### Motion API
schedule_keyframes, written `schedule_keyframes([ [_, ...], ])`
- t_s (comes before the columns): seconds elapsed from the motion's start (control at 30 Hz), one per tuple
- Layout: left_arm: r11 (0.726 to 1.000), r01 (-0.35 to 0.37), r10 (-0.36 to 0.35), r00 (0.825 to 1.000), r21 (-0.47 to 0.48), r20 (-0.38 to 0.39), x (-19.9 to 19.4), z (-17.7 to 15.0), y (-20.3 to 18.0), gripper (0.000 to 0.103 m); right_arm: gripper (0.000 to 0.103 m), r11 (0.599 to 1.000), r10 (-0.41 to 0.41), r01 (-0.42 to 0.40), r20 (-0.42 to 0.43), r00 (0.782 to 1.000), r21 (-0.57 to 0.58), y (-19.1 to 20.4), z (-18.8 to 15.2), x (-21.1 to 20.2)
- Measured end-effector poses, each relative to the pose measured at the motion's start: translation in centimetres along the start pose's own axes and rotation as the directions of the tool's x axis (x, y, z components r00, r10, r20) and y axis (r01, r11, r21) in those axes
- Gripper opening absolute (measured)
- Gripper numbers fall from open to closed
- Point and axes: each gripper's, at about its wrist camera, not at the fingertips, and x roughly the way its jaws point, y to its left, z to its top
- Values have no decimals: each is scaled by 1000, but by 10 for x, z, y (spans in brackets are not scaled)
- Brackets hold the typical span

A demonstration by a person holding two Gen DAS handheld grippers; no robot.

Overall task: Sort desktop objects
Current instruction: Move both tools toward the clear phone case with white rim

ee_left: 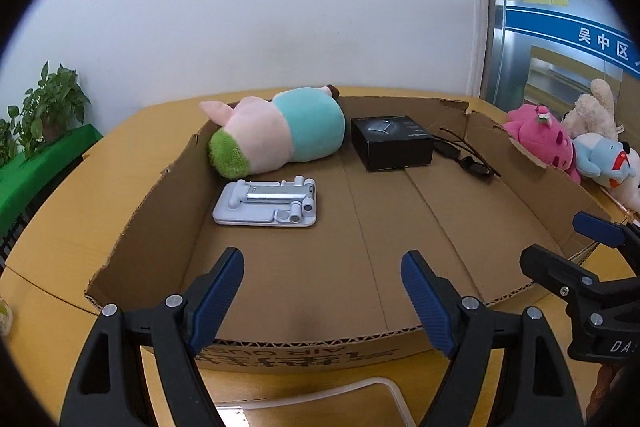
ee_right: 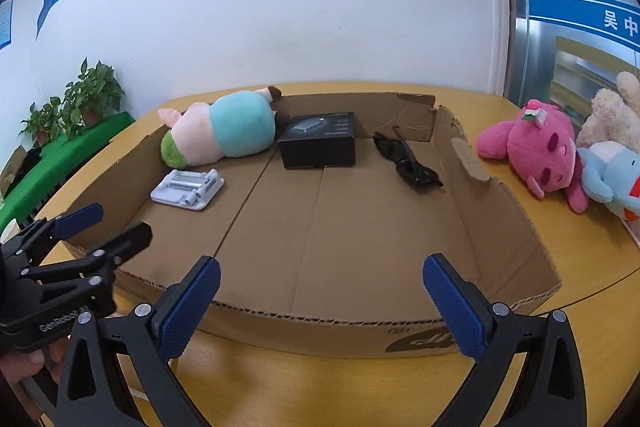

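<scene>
left tool (ee_left: 322,301) wide, empty | right tool (ee_right: 322,305) wide, empty | sunglasses (ee_right: 408,163) ahead-right of right tool: light, fragile, likely slippery; grip bridge | pig plush (ee_left: 280,133) beyond left tool: soft, light; pinch belly

A wooden table (ee_right: 560,347) carries a cardboard tray (ee_right: 516,227) and plush toys (ee_right: 544,151).

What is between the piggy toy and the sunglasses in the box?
A black box sits between the pig plush and the sunglasses, clearest in the right wrist view.
</scene>
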Motion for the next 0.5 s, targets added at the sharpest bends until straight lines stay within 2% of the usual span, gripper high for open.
schedule_keyframes([
  [0.3,1000,-29,30,998,-7,48,-3,-8,-2,83,103,1000,3,-3,75,997,-13,2,-11,-1],
  [0.5,1000,-24,24,996,-7,88,-5,-13,0,84,103,1000,4,0,162,987,-27,4,-23,-7],
])
